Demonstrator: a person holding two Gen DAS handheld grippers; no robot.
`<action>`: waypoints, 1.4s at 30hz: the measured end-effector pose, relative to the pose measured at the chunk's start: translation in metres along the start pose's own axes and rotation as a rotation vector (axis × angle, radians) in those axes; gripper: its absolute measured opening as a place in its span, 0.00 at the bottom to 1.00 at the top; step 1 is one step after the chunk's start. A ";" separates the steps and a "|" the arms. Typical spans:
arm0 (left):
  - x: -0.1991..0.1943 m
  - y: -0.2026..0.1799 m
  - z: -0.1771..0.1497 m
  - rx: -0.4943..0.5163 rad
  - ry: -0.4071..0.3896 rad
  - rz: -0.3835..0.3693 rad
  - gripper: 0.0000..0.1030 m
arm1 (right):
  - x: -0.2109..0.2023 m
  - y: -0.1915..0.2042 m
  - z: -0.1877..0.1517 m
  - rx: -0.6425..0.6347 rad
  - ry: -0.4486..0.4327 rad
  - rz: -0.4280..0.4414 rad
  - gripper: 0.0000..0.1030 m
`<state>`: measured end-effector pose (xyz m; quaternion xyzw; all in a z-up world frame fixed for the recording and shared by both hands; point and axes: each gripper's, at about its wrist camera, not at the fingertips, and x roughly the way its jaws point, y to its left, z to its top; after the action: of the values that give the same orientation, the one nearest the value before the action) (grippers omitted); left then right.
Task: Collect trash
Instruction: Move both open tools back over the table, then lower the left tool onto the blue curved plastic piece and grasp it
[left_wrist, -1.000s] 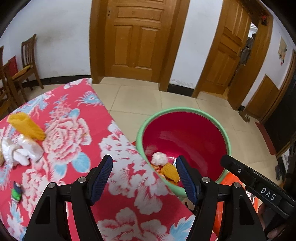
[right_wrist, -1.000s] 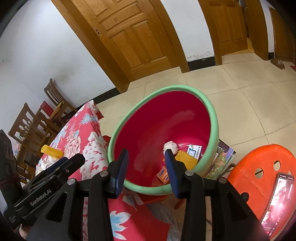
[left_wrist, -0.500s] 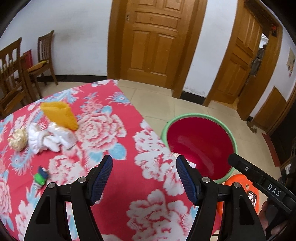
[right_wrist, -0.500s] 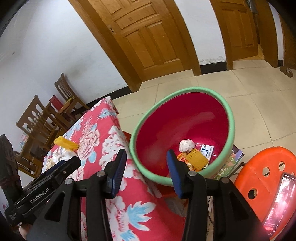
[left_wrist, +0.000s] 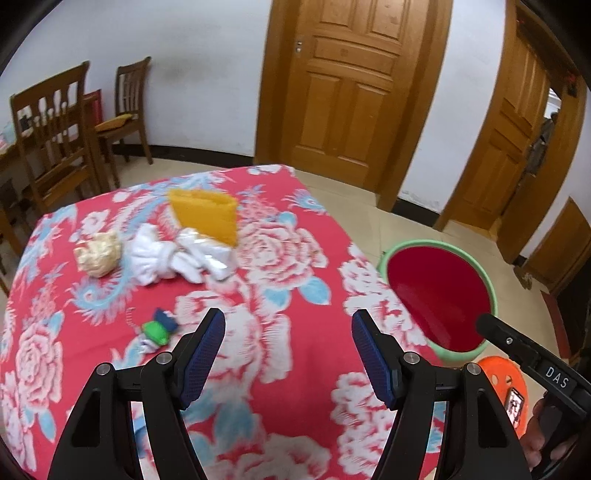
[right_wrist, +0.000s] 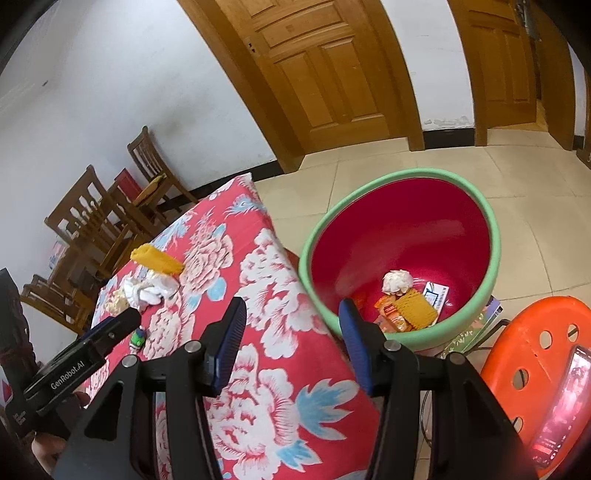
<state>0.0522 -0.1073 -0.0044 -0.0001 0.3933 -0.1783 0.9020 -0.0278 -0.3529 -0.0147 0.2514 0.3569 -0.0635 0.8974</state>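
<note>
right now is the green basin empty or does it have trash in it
Not empty. The green basin holds a white paper wad, a yellow packet and orange wrappers at its bottom.

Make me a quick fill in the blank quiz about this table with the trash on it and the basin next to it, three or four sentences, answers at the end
1. The basin has a green rim and a ____ inside.
2. The small green and blue wrapper lies on the floral ____.
3. The phone rests on an ____ plastic stool.
4. Nothing is between the jaws of the left gripper; the yellow packet lies ____ the white crumpled wrappers from it.

Answers: red; tablecloth; orange; beyond
</note>
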 end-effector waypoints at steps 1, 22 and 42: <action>-0.003 0.006 -0.001 -0.011 -0.003 0.009 0.70 | 0.001 0.003 -0.001 -0.005 0.002 0.003 0.53; -0.013 0.077 -0.038 -0.120 0.037 0.134 0.70 | 0.019 0.035 -0.020 -0.068 0.074 0.046 0.55; 0.001 0.099 -0.079 -0.085 0.135 0.183 0.57 | 0.021 0.055 -0.030 -0.110 0.105 0.075 0.55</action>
<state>0.0288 -0.0043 -0.0739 0.0096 0.4585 -0.0782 0.8852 -0.0147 -0.2891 -0.0253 0.2178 0.3966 0.0034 0.8918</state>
